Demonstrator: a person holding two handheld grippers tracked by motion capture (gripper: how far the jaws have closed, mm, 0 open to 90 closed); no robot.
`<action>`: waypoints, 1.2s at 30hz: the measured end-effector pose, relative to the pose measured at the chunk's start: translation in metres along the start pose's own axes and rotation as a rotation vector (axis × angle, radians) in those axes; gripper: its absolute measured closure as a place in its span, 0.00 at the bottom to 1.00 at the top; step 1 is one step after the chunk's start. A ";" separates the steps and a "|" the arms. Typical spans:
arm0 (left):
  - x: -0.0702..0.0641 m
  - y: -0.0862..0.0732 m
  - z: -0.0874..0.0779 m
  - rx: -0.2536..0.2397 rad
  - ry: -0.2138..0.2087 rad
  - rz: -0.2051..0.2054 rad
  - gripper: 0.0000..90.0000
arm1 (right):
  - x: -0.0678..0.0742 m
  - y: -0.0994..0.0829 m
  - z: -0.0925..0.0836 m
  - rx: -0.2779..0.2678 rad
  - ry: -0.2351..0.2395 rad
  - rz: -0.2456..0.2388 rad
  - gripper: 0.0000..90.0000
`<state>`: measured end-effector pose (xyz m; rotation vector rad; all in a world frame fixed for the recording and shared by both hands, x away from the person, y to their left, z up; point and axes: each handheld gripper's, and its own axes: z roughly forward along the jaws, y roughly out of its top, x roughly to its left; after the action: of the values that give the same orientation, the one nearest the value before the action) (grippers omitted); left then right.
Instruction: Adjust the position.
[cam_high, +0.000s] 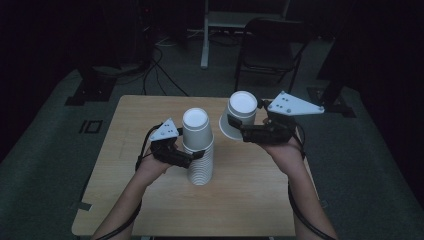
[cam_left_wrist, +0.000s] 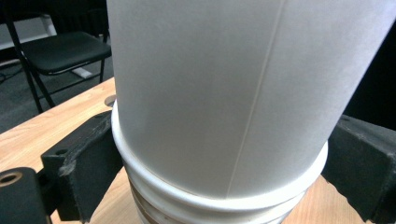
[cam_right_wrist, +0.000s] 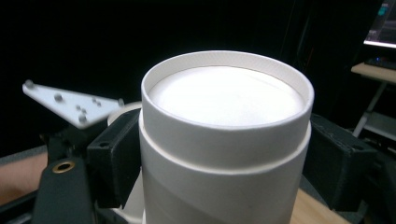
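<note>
Left claw (cam_high: 192, 156) clenches the cup stack (cam_high: 200, 162); right claw (cam_high: 235, 129) grips a lifted cup (cam_high: 239, 115).

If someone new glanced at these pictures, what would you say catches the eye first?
Most striking is the tall stack of upside-down white paper cups standing mid-table on the light wooden table, gripped by the left gripper. Beside it, the right gripper holds a tilted white paper cup raised above the tabletop, its base facing up.
</note>
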<state>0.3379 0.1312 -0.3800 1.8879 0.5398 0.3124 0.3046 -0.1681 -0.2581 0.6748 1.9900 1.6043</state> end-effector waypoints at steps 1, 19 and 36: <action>0.000 0.000 0.000 -0.002 0.000 0.001 0.06 | 0.000 -0.003 -0.001 0.006 -0.005 0.003 0.23; -0.006 -0.011 -0.025 -0.042 0.032 -0.019 0.00 | -0.015 -0.064 -0.012 0.073 -0.042 0.077 0.23; -0.053 -0.042 -0.051 -0.042 0.002 -0.031 0.01 | -0.021 -0.095 -0.027 0.109 -0.066 0.112 0.23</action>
<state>0.2601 0.1582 -0.3985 1.8377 0.5589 0.3028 0.2964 -0.2189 -0.3452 0.8838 2.0348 1.5248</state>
